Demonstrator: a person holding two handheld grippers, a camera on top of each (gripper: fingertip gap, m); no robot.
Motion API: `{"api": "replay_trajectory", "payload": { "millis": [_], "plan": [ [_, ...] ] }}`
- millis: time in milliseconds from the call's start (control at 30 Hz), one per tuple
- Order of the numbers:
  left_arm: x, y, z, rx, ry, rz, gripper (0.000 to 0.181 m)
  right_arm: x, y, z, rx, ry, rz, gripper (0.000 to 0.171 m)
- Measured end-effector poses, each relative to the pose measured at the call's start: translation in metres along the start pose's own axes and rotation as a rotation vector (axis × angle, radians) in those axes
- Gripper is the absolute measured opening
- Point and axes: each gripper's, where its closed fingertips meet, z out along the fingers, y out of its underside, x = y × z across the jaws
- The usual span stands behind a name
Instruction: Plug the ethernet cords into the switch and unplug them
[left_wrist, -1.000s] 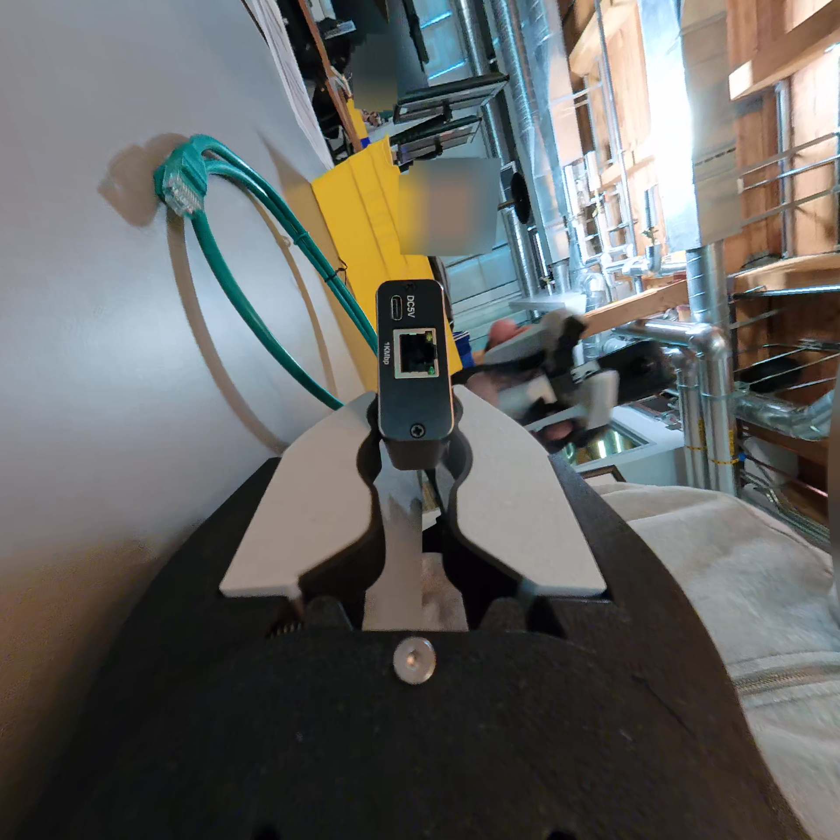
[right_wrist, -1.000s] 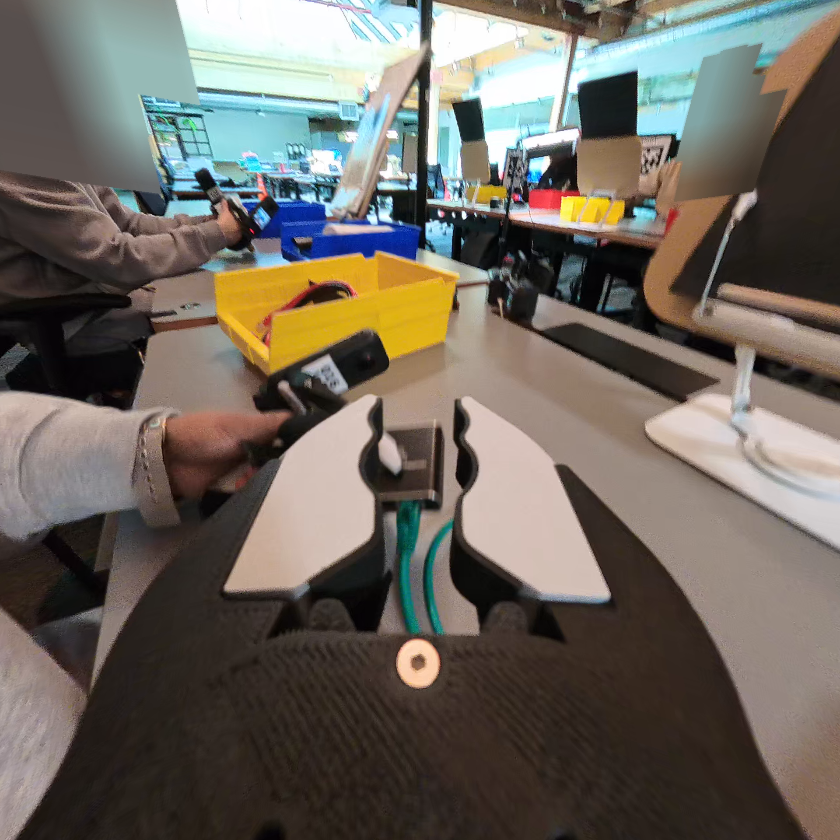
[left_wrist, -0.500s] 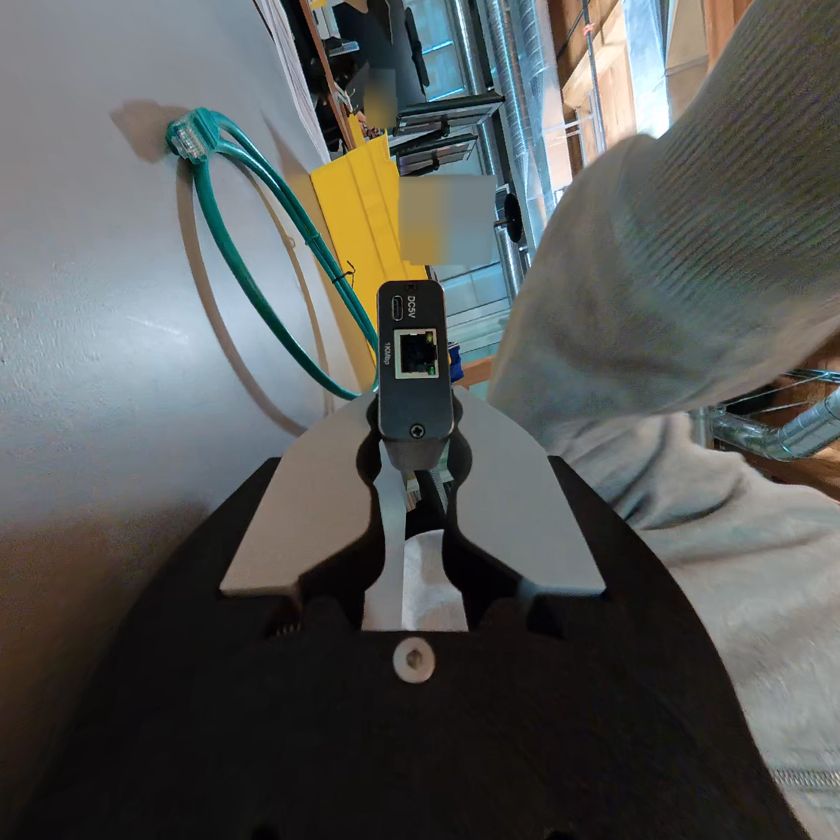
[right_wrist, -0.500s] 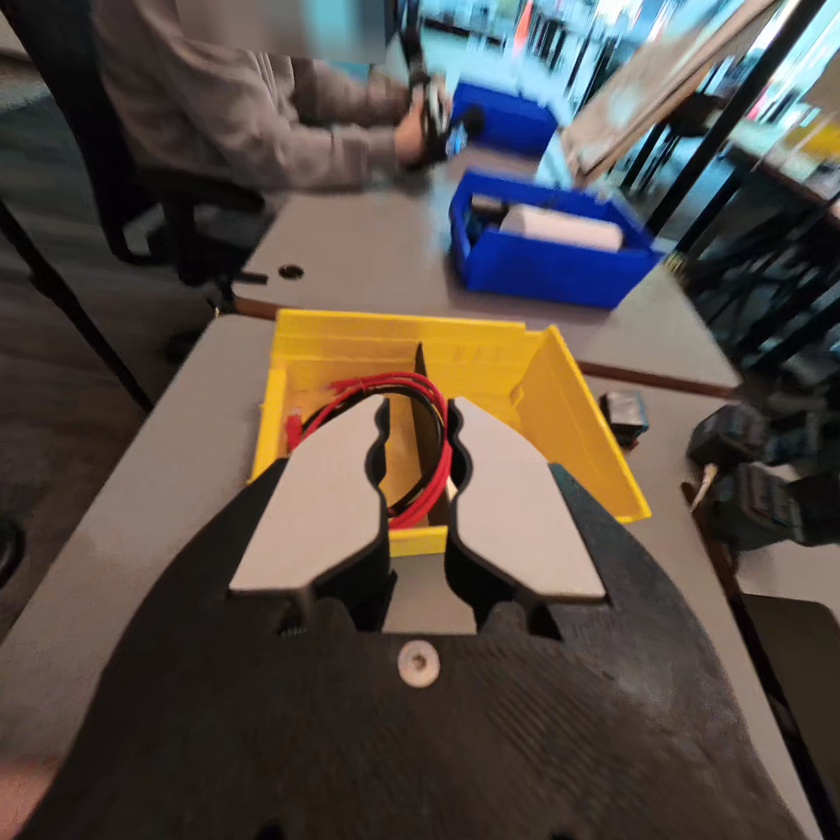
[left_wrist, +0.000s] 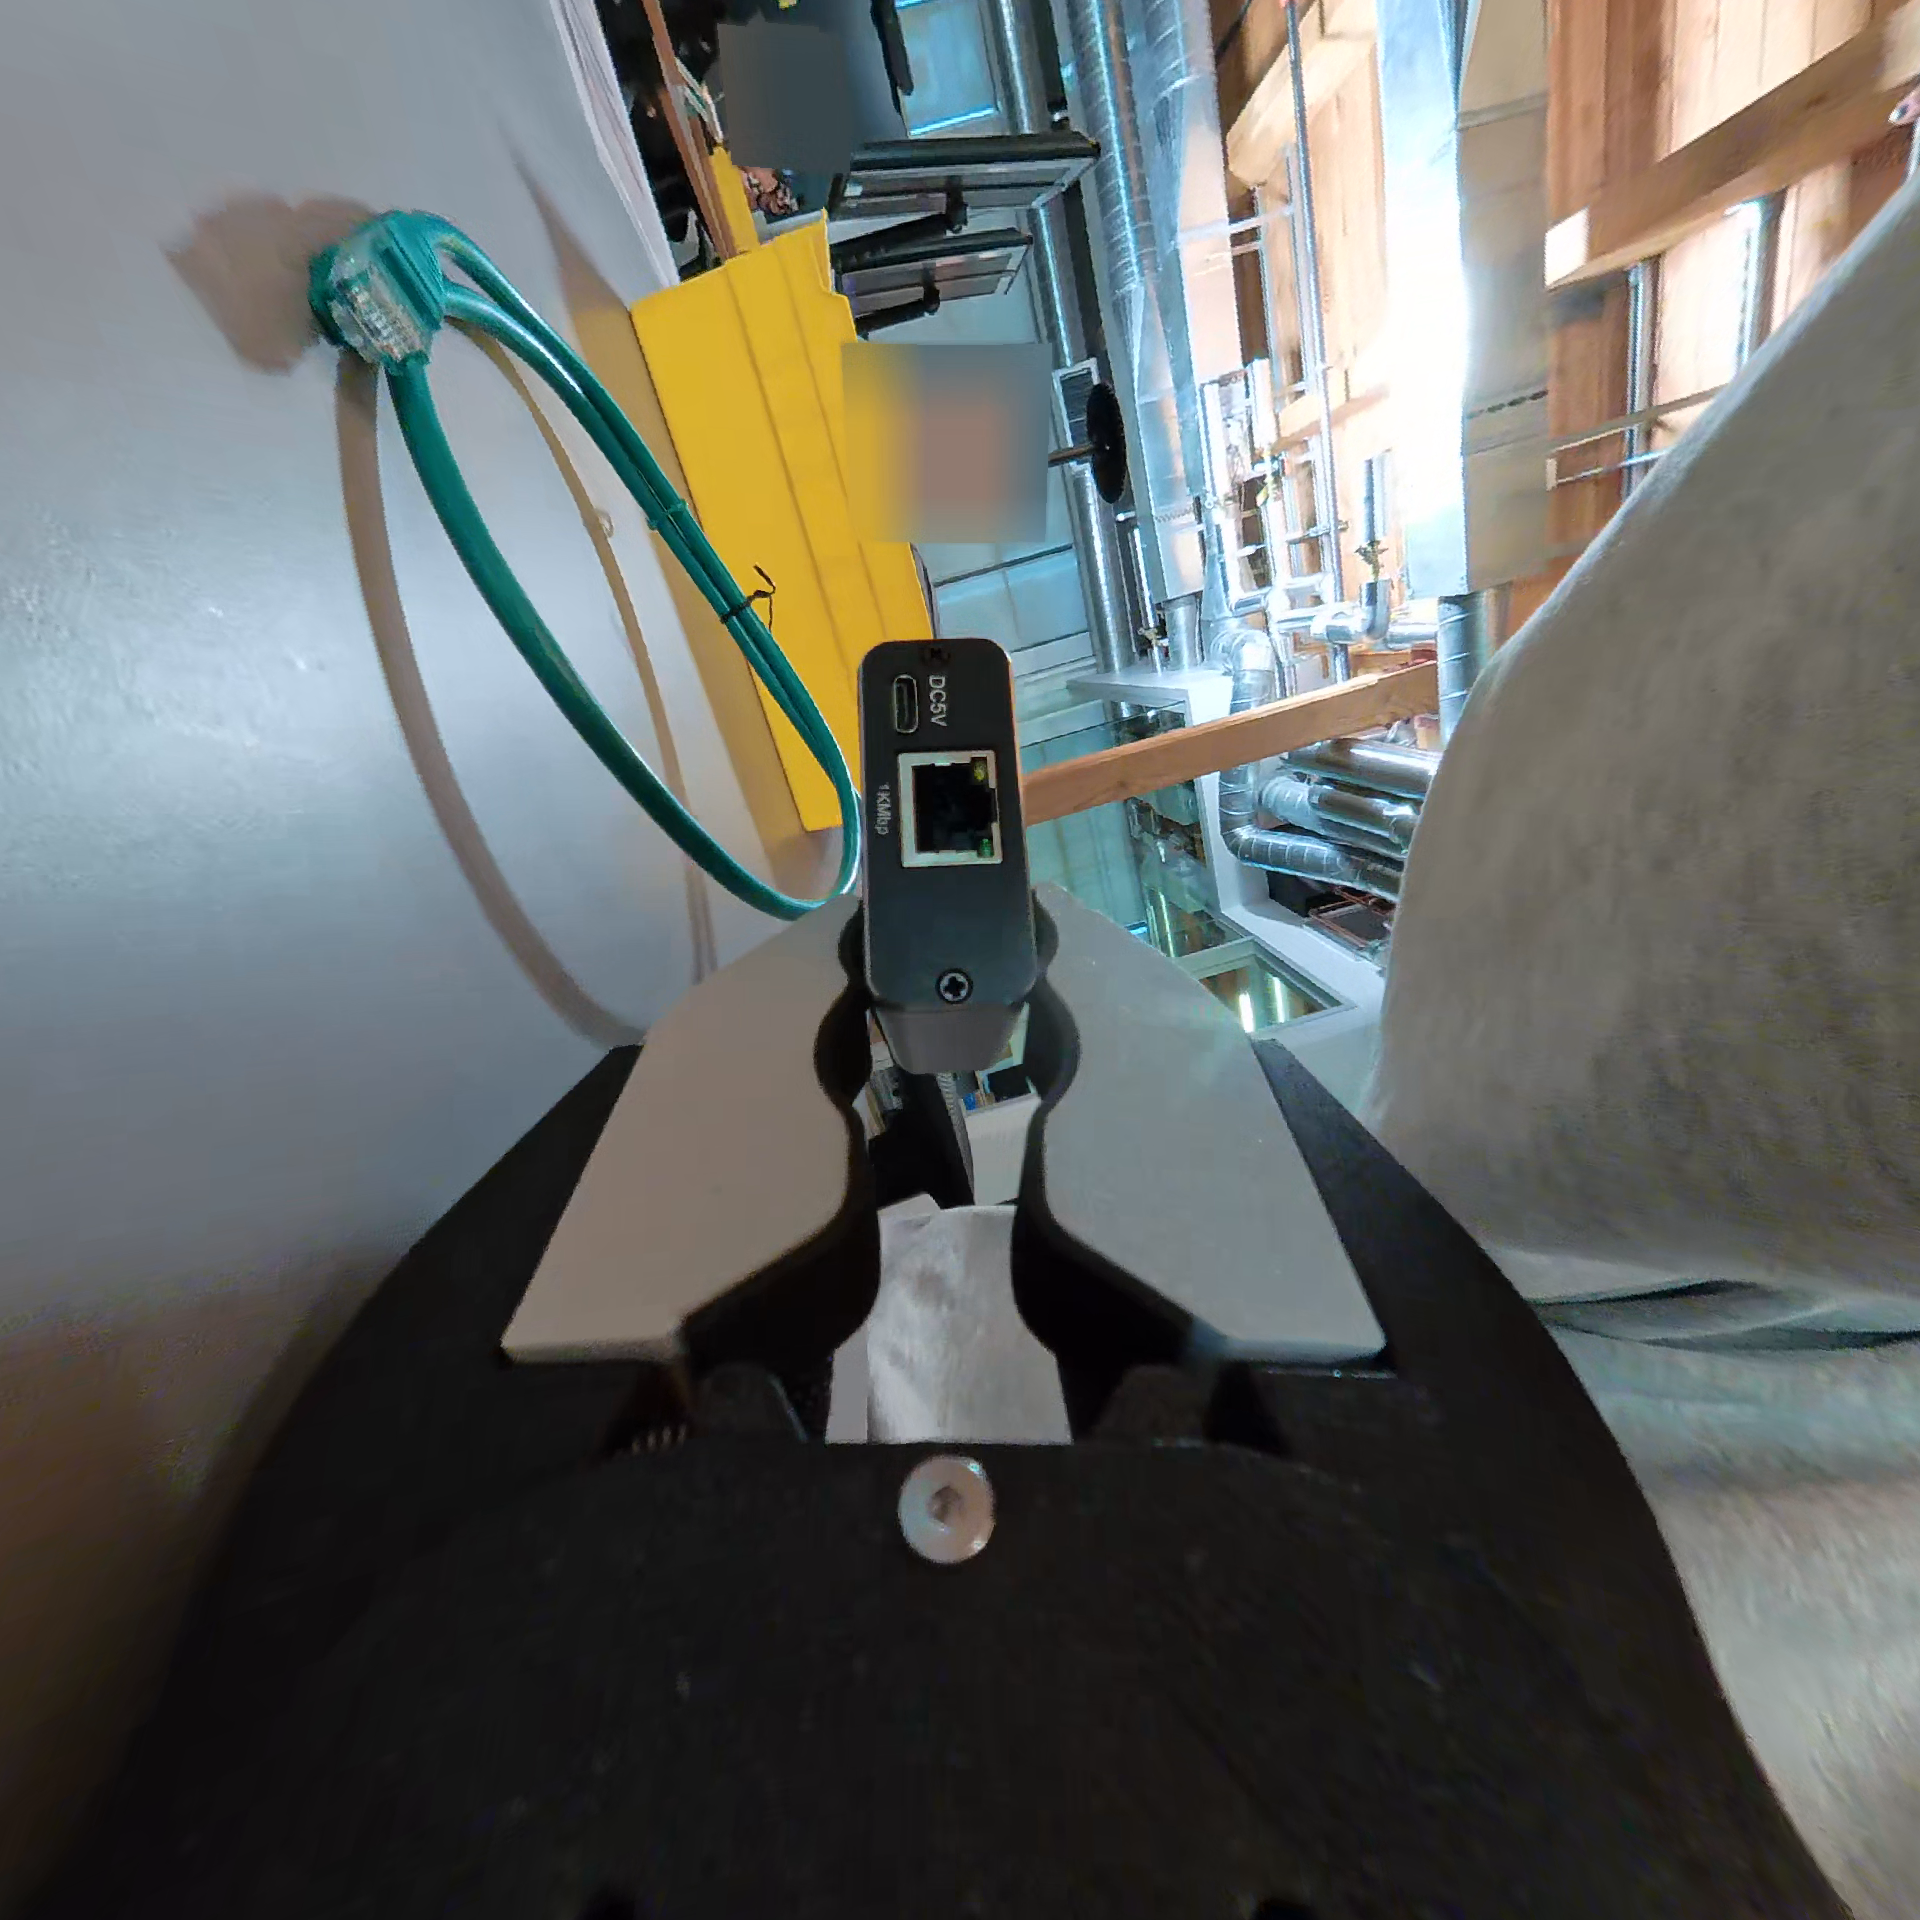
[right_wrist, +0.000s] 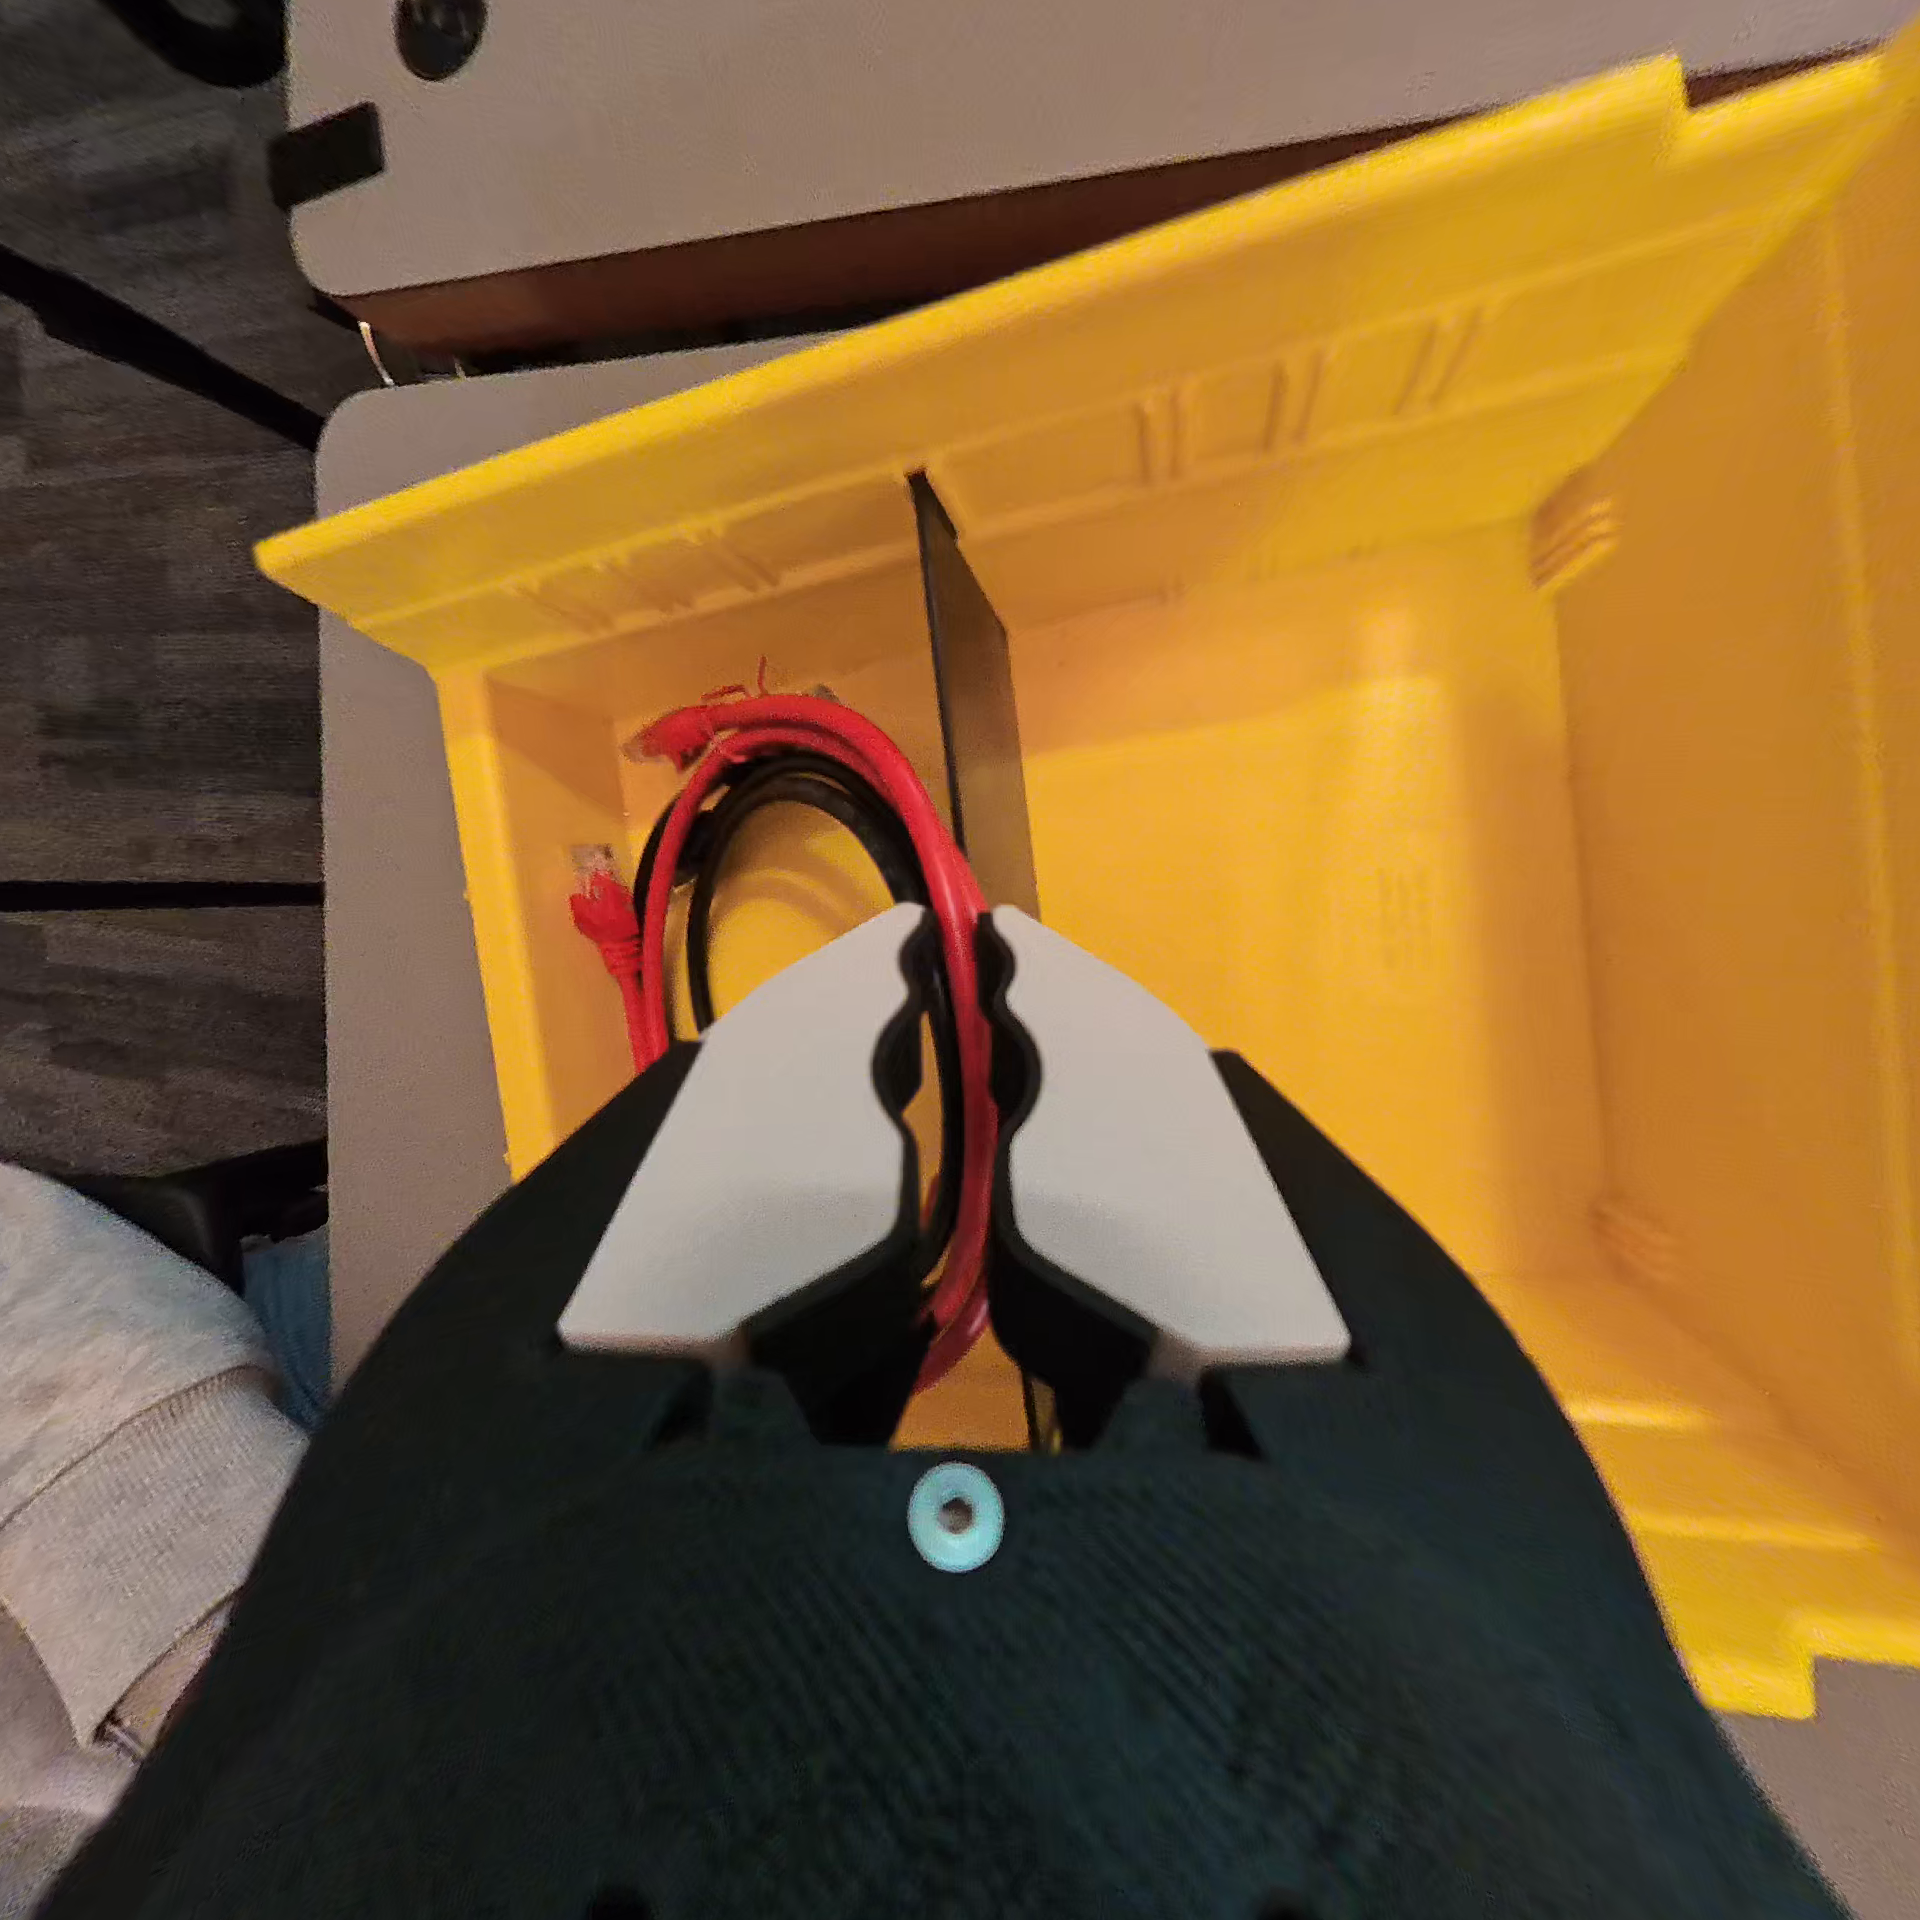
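Observation:
My left gripper is shut on the small black switch, held with its ethernet port facing the camera and nothing plugged into that port. A green ethernet cord lies looped on the grey table, its clear plug free. My right gripper reaches into the left compartment of the yellow bin. Its jaws are closed on a coiled red ethernet cord. A black cord is coiled with it and also runs between the fingers.
A black divider splits the bin. A red plug rests against the bin's left wall. The bin also shows in the left wrist view, beyond the green cord. A person's grey sleeve fills the right of that view.
My right gripper left the switch, swung over the yellow bin, dropped into its left compartment and closed on the red cord. My left gripper keeps holding the switch almost still.

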Motion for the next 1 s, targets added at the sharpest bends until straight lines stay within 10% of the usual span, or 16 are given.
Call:
{"api": "replay_trajectory", "payload": {
  "millis": [233,500,700,1000],
  "plan": [
    [0.001,-0.004,-0.002,0.013,0.025,-0.023,0.026,-0.026,-0.047,-0.057,0.299,-0.128,-0.019,0.006],
    [0.000,-0.004,-0.001,0.013,0.016,-0.021,0.026,-0.081,-0.053,-0.221,0.777,-0.166,-0.112,0.005],
    [0.000,-0.003,0.000,0.019,0.021,-0.026,0.026,-0.095,0.041,-0.322,0.999,-0.043,-0.030,0.005],
    [0.000,-0.004,-0.003,0.066,0.010,-0.020,0.026,-0.113,0.268,-0.342,1.095,0.205,0.311,0.005]
  ]
}}
